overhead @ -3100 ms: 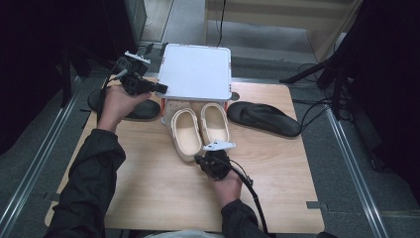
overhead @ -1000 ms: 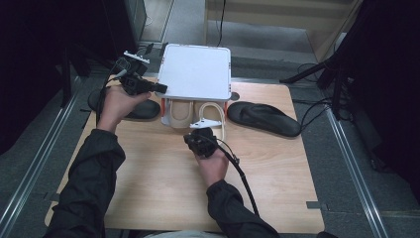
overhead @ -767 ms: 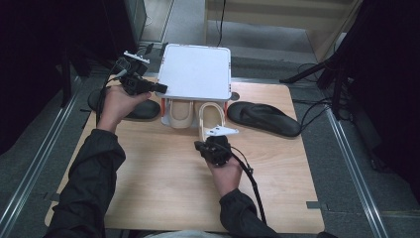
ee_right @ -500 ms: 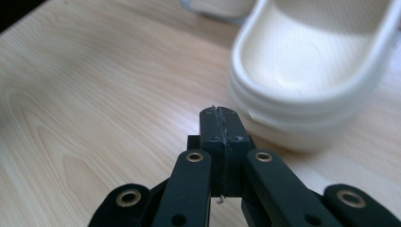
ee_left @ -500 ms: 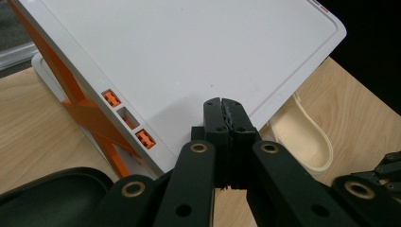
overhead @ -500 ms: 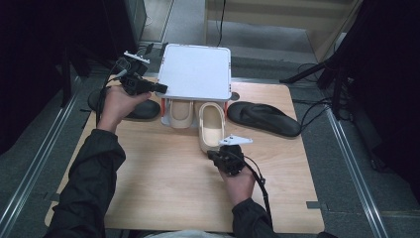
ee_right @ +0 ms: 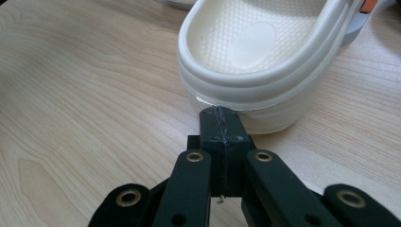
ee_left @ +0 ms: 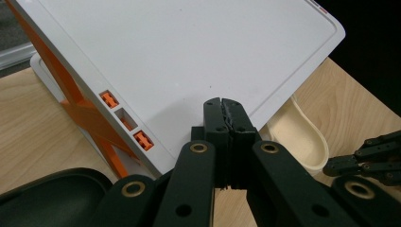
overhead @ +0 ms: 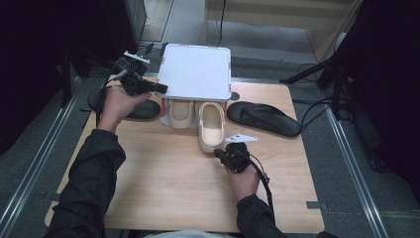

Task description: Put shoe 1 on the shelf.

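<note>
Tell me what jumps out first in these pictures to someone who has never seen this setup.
The white rack with orange side struts at the far edge of the wooden table draws the eye first. Two cream clogs poke out from under it: the left clog tucked further in, the right clog with the shut right tool at its heel. A black sandal lies right of the rack.

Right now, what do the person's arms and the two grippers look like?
Both grippers, left and right, are black, with linkage arms pinned by brass-ringed rivets and flat black jaws. Each carries a pale three-cornered plate on top and trails a black cable. The person wears dark long sleeves.
</note>
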`<state>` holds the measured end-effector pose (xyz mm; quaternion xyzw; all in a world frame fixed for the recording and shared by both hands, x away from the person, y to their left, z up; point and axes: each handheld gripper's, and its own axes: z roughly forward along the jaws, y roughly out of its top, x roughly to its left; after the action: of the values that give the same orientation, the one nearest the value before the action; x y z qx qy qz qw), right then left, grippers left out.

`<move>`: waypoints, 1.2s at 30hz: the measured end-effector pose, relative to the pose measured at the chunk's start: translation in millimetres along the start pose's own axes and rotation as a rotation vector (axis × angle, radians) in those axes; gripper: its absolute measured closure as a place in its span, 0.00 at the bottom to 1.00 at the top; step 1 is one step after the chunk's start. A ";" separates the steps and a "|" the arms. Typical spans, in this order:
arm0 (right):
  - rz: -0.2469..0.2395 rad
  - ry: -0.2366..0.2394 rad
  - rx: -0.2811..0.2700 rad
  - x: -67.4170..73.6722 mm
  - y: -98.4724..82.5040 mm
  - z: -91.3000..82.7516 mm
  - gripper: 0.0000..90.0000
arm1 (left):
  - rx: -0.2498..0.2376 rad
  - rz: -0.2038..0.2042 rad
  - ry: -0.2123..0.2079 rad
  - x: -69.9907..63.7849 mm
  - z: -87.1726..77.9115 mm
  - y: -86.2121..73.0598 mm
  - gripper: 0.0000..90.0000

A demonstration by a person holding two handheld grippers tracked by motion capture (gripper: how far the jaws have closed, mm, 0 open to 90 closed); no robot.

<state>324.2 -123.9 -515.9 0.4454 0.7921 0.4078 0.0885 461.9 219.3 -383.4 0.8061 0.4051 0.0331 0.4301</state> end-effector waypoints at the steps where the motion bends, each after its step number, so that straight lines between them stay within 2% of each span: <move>1: 0.004 -0.003 -0.002 -0.2 0.2 0.5 1.00 | -0.002 -0.002 0.000 -0.3 0.2 0.0 1.00; 14: -0.005 -0.008 0.001 0.1 13.9 15.2 1.00 | -0.002 0.000 0.000 -0.3 0.2 0.0 1.00; 20: 0.009 -0.016 -0.005 -0.8 21.8 23.0 1.00 | -0.001 0.001 -0.001 0.1 0.1 0.0 1.00; 29: 0.025 -0.023 -0.019 -12.1 34.5 32.8 1.00 | -0.002 -0.001 0.000 -0.1 0.2 0.0 1.00; 36: 0.027 -0.050 -0.018 -21.1 48.2 42.1 1.00 | -0.003 -0.001 0.002 -0.5 0.5 0.0 1.00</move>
<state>388.4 -103.4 -513.1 0.4654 0.7798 0.4049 0.1066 461.7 218.6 -383.5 0.8051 0.4058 0.0342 0.4312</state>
